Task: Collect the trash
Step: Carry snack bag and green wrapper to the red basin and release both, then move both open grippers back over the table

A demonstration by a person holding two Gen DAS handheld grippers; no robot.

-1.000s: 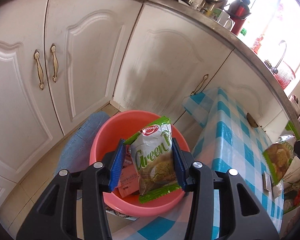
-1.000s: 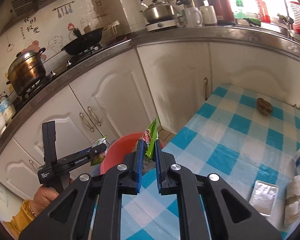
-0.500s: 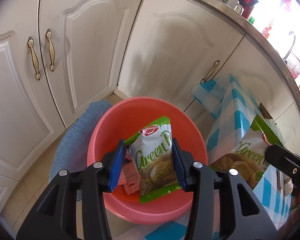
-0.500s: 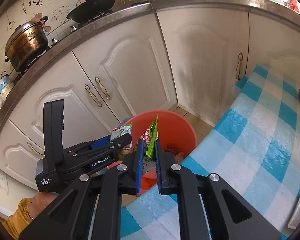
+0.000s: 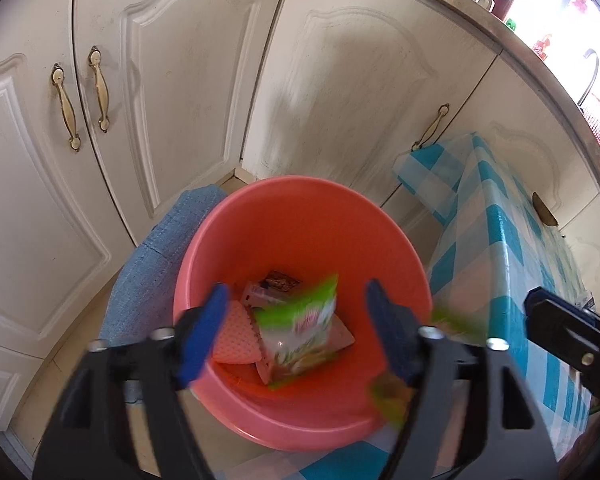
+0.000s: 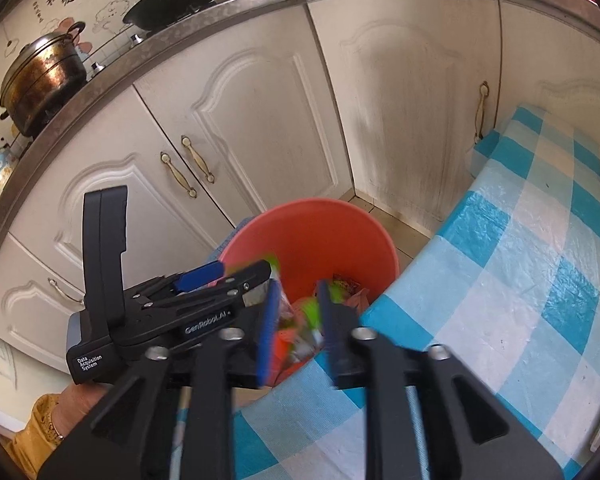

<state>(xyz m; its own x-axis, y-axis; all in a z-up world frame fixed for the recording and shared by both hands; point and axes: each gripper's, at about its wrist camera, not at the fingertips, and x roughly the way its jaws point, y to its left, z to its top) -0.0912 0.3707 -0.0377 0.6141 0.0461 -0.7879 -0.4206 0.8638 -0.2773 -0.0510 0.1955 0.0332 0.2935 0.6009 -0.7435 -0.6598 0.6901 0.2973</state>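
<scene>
Left hand-held gripper [image 5: 296,328] over the pink basin [image 5: 300,204], jaws opening, nothing pressed between the pads; green snack packet [image 5: 300,332] loose, dropping into the basin among other wrappers. Right hand-held gripper [image 6: 296,328] likewise opening above the basin beside the table [image 6: 520,280] edge, second green packet [image 6: 310,312] blurred between the jaws, apparently released. Judged light, limp, slick film; best pinched at a sealed edge. Both pitched steeply downward.

Left claw [image 5: 296,332] opening over red basin [image 5: 300,216], green packet [image 5: 300,332] loose inside
</scene>
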